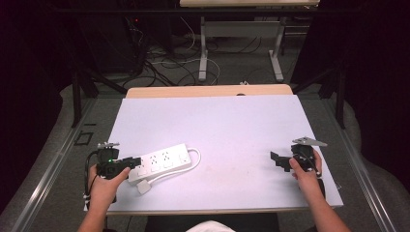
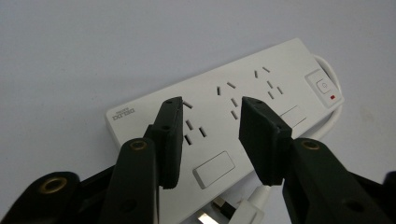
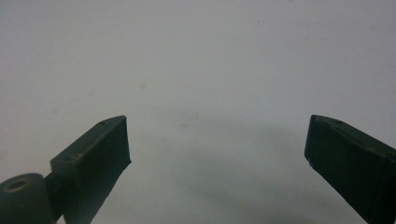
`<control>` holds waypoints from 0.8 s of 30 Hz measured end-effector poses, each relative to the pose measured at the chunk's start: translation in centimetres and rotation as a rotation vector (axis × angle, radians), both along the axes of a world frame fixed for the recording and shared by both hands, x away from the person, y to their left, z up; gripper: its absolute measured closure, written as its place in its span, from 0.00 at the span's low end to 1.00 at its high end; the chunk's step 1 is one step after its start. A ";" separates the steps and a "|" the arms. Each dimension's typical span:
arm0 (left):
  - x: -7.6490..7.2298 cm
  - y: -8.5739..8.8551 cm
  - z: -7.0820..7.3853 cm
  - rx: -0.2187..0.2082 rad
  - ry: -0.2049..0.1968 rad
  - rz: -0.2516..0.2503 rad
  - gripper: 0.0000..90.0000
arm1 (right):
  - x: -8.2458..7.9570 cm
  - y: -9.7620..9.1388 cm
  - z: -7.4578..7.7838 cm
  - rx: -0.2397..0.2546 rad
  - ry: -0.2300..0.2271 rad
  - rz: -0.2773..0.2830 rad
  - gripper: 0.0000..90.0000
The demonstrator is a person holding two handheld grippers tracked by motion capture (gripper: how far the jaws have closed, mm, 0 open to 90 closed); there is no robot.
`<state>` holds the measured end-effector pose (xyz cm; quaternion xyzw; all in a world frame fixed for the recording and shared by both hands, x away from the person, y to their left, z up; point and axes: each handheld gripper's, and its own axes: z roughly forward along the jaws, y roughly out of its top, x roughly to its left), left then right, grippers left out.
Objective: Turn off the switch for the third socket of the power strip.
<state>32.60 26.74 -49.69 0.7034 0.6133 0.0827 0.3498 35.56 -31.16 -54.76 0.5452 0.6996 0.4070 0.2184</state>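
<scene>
A white power strip [image 1: 163, 160] lies at the front left of the white table top [image 1: 217, 121], with its cable [image 1: 195, 159] looped round its right end and its plug [image 1: 144, 186] in front of it. My left gripper [image 1: 137, 161] is at the strip's left end. In the left gripper view its jaws stand partly open [image 2: 210, 106] just over the strip [image 2: 280, 70], near the leftmost sockets, with nothing between them. The strip's switch [image 2: 322, 87] is at the far end. My right gripper [image 1: 278, 161] is at the front right, wide open [image 3: 217, 126] over bare table.
The table's wooden far edge [image 1: 208, 91] shows beyond the white top. Behind it, on the floor, are loose cables [image 1: 164, 67] and the white legs of another desk [image 1: 203, 53]. Dark frame posts [image 1: 76, 96] flank the table.
</scene>
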 end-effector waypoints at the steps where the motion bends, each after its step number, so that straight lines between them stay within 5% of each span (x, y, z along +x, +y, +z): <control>1: 0.0 0.0 0.0 -0.001 0.002 0.002 0.68 | 0.0 0.0 0.0 0.004 0.003 -0.003 0.07; 16: 0.3 0.1 -0.5 0.016 0.046 0.017 0.79 | 0.1 0.0 -0.1 0.006 0.004 0.005 0.08; 24: 0.5 0.0 -1.0 -0.007 0.117 0.020 0.84 | 0.0 0.0 -0.1 0.015 0.012 -0.003 0.08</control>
